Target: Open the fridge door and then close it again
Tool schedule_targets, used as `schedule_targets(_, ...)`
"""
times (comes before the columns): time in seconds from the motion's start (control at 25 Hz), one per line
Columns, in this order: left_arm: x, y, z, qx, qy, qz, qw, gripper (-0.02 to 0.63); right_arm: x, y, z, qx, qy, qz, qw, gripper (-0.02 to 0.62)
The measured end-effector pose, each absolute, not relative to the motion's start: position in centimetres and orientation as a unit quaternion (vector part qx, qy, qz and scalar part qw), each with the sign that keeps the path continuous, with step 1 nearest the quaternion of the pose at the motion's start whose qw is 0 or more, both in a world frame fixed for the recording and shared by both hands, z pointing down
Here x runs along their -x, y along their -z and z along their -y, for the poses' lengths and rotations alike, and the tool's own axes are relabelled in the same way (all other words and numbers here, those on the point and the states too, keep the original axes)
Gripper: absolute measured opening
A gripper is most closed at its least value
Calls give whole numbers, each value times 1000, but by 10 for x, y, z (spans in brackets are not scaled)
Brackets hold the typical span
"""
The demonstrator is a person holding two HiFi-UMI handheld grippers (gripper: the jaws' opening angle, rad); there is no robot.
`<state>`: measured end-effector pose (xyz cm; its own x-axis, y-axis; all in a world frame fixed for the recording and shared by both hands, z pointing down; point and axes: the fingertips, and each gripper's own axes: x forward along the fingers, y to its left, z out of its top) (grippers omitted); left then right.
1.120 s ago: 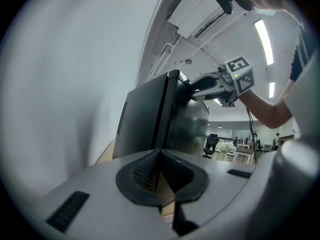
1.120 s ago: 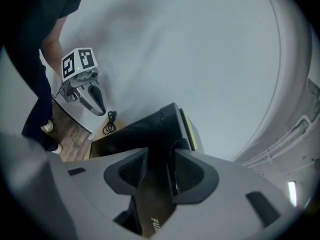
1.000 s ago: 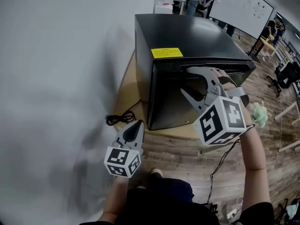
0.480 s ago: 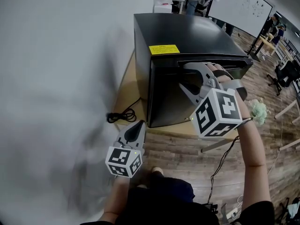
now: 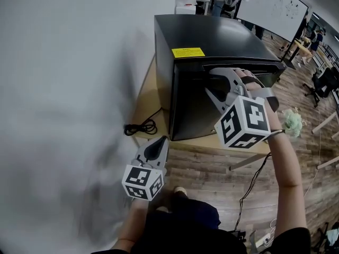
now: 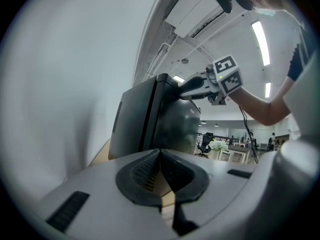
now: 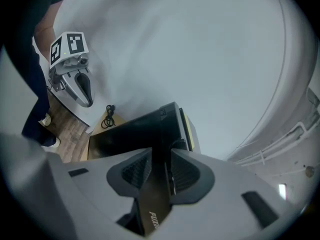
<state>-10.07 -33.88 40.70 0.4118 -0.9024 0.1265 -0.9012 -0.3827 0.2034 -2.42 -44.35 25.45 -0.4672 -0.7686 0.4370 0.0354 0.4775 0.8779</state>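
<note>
Right hand-held gripper [image 7: 160,170] closing onto fridge door [image 7: 125,136]; only its view shows.

- Head view: I look steeply down on the black mini fridge [image 5: 212,41].
- Left gripper view: low, nearby, facing its front corner.
- Right gripper view: tight against its door [image 7: 156,197], along the top edge.
- All three share the fridge.

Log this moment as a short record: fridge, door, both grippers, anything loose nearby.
fridge: black mini fridge on a wooden platform, yellow label on top
door: fridge door looks closed or barely ajar
right gripper: jaws have just been closing, clamped on the door's top edge
left gripper: shut, empty, low beside the platform
loose: black cable coiled on the platform
</note>
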Motion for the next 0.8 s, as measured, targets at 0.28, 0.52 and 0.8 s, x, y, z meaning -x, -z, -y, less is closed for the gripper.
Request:
schedule_targets(0.28,103,-404,333,-838,1,531,122,8,18,-254,421,-238,436,731,468,97)
schedule_targets(0.52,100,-406,319,-841,-3,527,118,8,-15,-257,374,-228,442,728,473,103)
schedule_targets(0.8,81,-402,287,-865,-15,490,108,8,-32,-255,351,-229,452,717,479,103)
